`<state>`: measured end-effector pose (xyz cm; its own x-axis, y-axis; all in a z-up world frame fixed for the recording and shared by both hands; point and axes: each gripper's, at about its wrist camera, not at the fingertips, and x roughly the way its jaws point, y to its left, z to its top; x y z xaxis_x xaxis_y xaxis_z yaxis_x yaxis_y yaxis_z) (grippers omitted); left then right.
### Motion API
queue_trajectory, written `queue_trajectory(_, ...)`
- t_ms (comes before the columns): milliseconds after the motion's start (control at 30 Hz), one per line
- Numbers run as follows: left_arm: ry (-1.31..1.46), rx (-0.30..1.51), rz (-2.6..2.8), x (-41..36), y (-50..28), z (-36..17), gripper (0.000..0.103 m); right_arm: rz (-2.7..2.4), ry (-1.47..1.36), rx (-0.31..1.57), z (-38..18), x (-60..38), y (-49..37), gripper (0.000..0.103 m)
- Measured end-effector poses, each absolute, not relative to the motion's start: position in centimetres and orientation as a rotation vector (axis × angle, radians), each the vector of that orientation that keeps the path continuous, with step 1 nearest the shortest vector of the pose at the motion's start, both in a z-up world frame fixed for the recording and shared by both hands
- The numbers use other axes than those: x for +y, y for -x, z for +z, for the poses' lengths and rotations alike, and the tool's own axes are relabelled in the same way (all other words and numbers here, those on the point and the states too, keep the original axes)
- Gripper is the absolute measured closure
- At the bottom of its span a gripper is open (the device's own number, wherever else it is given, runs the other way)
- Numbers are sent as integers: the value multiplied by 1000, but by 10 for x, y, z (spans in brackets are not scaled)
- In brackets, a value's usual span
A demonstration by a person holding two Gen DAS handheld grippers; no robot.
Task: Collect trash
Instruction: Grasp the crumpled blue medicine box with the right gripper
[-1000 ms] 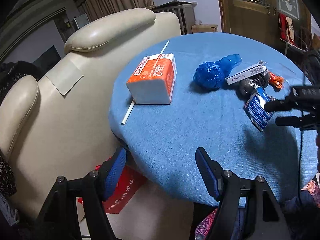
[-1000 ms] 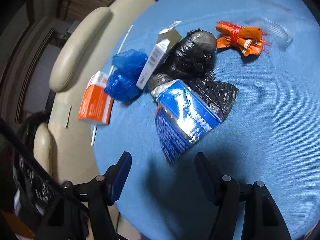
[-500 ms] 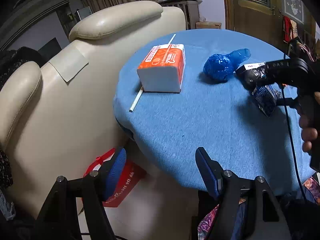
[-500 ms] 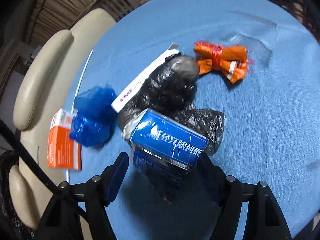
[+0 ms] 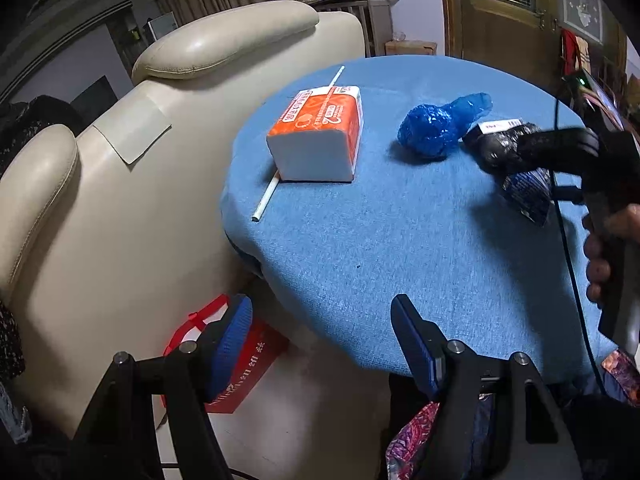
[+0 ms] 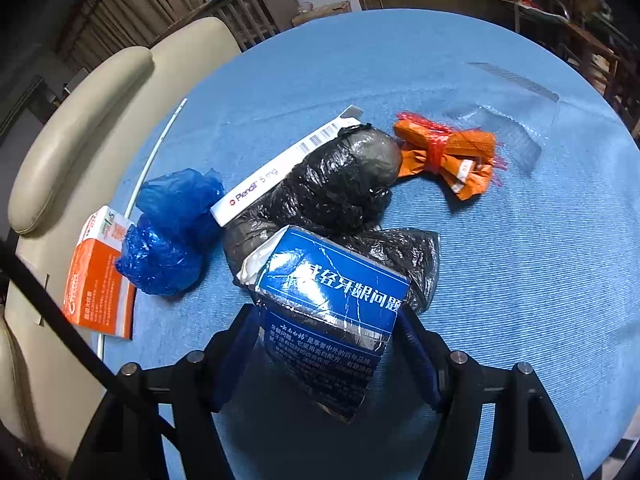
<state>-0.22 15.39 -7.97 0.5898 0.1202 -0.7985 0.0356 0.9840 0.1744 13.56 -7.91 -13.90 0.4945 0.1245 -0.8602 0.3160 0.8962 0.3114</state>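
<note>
Tongs of the right hand (image 6: pixel 326 354) are seen nearest in the right wrist view, straddling a crushed blue carton (image 6: pixel 328 312) whose near end lies between the two blue pads; the jaws are closing, yet whether the pads already press on the foil cannot be told, so no firm grip is claimed. The carton's long axis is judged to run from near to far, roughly along the line of the tongs, so its narrow width is what is offered across the gap. Just beyond it, and touching it, a crumpled black plastic bag (image 6: pixel 340 188) is heaped, with a white medicine box (image 6: pixel 280 172) leaning along its left side. A blue plastic wad (image 6: pixel 168 236) is found left of the bag, and an orange tissue pack (image 6: pixel 100 284) lies near the left rim. Further right an orange wrapper bundle (image 6: pixel 448 156) is set apart on the blue-covered bench (image 6: pixel 520 260). The left tongs (image 5: pixel 320 344) are held open and empty over the near edge of the bench, well apart from every piece, so the right hand is clearly the nearer one to the carton.
</note>
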Motion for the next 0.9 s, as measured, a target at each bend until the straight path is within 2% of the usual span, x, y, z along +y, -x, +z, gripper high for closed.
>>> queue_trajectory(433, -207, 930, 35, 135, -2, -67, 30, -51, -504, 1074, -142, -123, -97, 31)
queue_trajectory(900, -174, 828, 16, 118, 7, -27, 30, -59, -533, 1060, -128, -173, -33, 31)
